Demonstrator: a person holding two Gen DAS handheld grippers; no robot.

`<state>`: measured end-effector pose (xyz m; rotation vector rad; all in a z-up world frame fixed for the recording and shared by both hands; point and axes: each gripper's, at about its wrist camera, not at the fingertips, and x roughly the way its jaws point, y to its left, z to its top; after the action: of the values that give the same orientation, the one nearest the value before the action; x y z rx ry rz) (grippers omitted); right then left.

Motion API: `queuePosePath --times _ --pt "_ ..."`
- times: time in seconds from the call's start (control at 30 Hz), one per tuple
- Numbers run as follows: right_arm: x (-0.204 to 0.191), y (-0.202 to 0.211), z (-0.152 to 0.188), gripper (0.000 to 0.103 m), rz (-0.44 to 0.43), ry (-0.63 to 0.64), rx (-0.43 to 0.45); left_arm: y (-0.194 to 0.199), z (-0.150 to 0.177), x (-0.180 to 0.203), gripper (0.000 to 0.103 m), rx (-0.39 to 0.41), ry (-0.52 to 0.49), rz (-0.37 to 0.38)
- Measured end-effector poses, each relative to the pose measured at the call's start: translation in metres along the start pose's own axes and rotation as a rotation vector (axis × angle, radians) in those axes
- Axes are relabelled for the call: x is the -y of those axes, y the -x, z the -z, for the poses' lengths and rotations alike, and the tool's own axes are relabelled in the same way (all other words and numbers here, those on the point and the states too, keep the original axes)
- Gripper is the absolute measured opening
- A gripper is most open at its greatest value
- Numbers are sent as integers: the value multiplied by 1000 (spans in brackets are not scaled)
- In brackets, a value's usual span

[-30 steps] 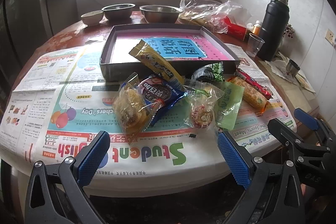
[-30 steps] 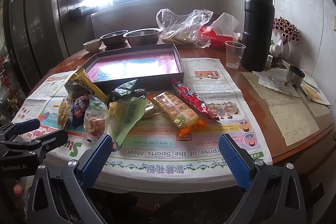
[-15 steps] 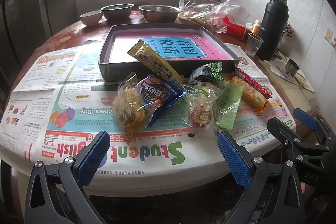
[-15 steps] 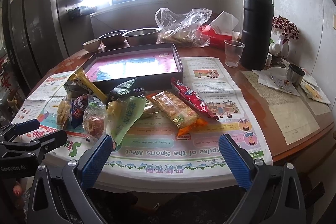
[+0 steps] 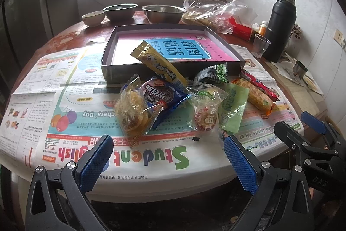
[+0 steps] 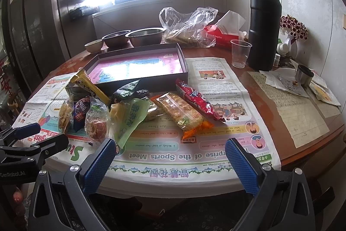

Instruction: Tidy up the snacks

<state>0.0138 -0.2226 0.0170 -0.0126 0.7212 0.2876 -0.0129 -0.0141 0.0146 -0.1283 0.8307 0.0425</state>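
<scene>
Several wrapped snacks lie in a pile on newspaper in front of a shallow dark box (image 5: 121,73) with a pink and blue bottom, also in the right wrist view (image 6: 151,77). Among them are a blue cookie pack (image 5: 162,96), a clear pastry bag (image 5: 132,109), a yellow bar (image 5: 160,66) leaning on the box wall, a green packet (image 5: 234,107), a cracker pack (image 6: 179,112) and a red bar (image 6: 196,99). My left gripper (image 5: 168,157) is open and empty at the table's near edge. My right gripper (image 6: 170,157) is open and empty, to its right.
Behind the box stand metal bowls (image 5: 163,13), a small ceramic bowl (image 5: 93,17) and a plastic bag (image 6: 188,25). At the right are a black thermos (image 6: 265,25), a clear cup (image 6: 240,53), a red tissue box (image 6: 225,34), a metal cup (image 6: 305,75) and papers.
Both grippers have drifted slightly toward the table; the pile sits a little nearer in view. Nothing was grasped or moved.
</scene>
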Motion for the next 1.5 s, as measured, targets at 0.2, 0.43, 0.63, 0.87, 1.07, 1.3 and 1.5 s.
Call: queuePosePath --times 0.2,0.43,0.63,0.87,1.07,1.3,1.5 --pt "0 0 0 102 0 -1 -3 0 1 1 102 2 -1 -1" --pt "2 -1 0 102 0 -4 -1 1 0 1 102 6 -2 2" --pt "2 -1 0 102 -1 -4 -2 1 -1 -4 102 3 8 6" --pt "1 -4 -2 102 -21 -12 -7 -3 -2 -13 102 -7 27 14" --pt "-4 -10 -5 102 -50 -13 -13 -8 -4 -23 102 -16 50 10" --pt "-4 -18 -6 102 -49 -18 -26 -14 -7 -38 102 -21 83 -2" --pt "2 -21 -10 102 -50 -42 -23 -19 -11 -52 102 -25 107 -12"
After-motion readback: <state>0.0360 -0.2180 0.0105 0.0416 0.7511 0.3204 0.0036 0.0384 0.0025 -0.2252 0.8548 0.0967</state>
